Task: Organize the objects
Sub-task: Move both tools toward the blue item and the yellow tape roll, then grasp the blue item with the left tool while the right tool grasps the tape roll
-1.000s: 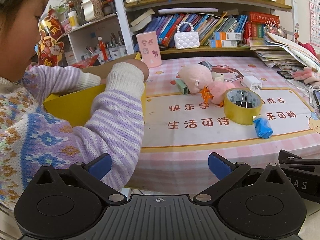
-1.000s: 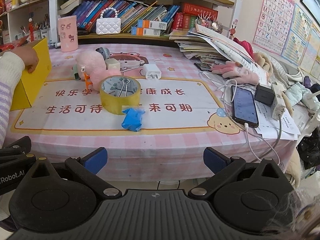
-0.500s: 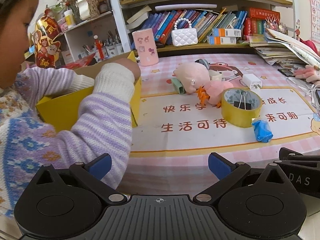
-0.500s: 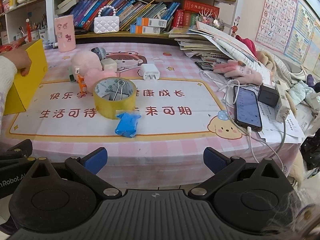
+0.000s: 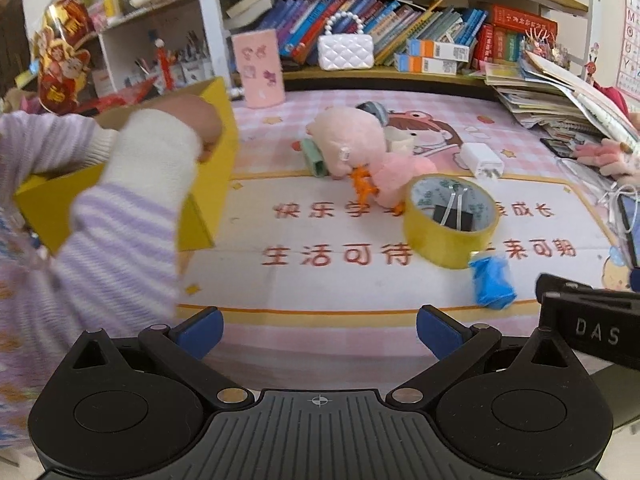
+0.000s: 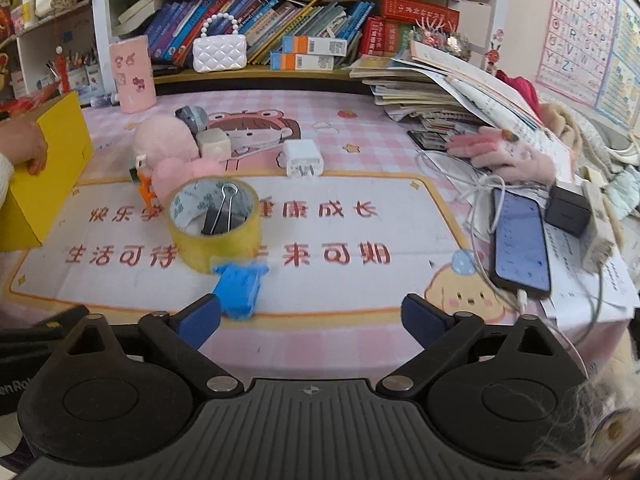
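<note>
While both pairs of my fingers hang spread apart and empty at the near edge of the pink checked surface (image 6: pixel 360 148), I judge the organizing to be in its reaching step, with nothing picked up yet. My left gripper (image 5: pixel 318 330) fills the bottom of its frame, my right gripper (image 6: pixel 310 320) the bottom of its own. In the right view the crumpled blue wrapper (image 6: pixel 240 286) lies low and left of centre, just ahead of my left blue finger pad (image 6: pixel 200 320), touching the yellow roll of packing tape (image 6: pixel 214 226), which has a black binder clip (image 6: pixel 218 218) standing inside it. Behind the roll, toward upper left, sits the pink plush toy (image 6: pixel 168 148) with a white plug-in charger (image 6: pixel 302 158) to its right. At far left a child's hand (image 6: pixel 26 148) grips the open yellow cardboard box (image 6: pixel 48 172), probably where things go. Next I would need to close my right fingers on the wrapper without nudging the tape, then carry it left to the box. Compared with a second ago, both views have moved closer to the surface, so the wrapper and tape sit lower and larger, and the child's arm (image 5: pixel 120 208) has swung across the left view, blurred.
</note>
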Motion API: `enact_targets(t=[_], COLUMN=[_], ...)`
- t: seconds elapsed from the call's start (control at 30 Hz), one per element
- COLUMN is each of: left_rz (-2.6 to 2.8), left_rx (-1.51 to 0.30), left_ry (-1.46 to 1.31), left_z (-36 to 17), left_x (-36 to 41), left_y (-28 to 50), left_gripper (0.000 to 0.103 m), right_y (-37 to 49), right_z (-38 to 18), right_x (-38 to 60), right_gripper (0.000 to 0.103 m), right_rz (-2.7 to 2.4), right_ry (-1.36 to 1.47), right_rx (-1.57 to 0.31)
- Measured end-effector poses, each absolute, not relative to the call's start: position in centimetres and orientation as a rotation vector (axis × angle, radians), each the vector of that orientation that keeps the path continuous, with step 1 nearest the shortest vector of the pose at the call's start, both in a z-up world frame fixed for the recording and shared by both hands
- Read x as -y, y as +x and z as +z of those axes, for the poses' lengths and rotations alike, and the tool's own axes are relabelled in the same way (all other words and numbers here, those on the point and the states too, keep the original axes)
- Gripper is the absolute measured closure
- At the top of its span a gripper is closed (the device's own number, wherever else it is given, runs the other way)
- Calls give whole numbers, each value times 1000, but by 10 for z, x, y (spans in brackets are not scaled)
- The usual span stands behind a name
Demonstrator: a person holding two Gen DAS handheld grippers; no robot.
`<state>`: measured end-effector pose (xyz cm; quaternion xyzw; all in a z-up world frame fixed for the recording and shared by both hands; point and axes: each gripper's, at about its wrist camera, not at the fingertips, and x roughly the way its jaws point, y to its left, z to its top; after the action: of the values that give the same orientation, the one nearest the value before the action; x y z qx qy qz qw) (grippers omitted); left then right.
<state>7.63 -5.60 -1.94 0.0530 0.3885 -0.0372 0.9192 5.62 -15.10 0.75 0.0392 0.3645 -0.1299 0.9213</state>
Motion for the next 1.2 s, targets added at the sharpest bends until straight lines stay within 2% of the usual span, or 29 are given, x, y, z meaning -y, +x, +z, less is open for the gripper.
enact_targets(t=[0.1, 0.3, 0.53, 0.67, 0.73, 0.8, 0.83, 0.9, 0.93, 0.97, 1.0, 1.2], left_rz=[-111, -167, -254, -281, -284, -295, -299, -307, -308, -305, -302, -260], left_rx=[-811, -804, -826, -881, -889, -911, -922, -944, -945, -933, -926, -879], left_ry=[83, 48, 52, 77, 103, 113, 111, 112, 119, 137, 151, 66], left_z=[-21, -25, -28, -37, -41, -47, -49, -55, -56, -56, -56, -36], left_x=[67, 91, 126, 149, 157, 164, 167, 171, 173, 175, 175, 146], left_y=[83, 93, 103, 115, 118, 124, 125, 128, 128, 126, 126, 114], left_gripper=[0, 0, 0, 2, 12, 35, 41, 59, 60, 73, 77, 78], right_y=[66, 84, 97, 102, 103, 104, 104, 106, 107, 108, 109, 119], right_z=[9, 11, 16, 18, 19, 19, 20, 19, 19, 18, 18, 16], right_x=[164, 191, 219, 237, 245, 251, 255, 259, 260, 260, 259, 249], right_gripper=[21, 27, 26, 21, 18, 17, 17, 16, 16, 15, 15, 15], right_rz=[-241, -158, -100, -100, -102, -93, -82, -64, -55, -47, -36, 86], right_ry=[103, 125, 153, 189, 192, 199, 206, 217, 217, 213, 207, 165], right_rx=[-747, -728, -679, -664, -652, -646, -645, -649, -656, -661, -664, -676])
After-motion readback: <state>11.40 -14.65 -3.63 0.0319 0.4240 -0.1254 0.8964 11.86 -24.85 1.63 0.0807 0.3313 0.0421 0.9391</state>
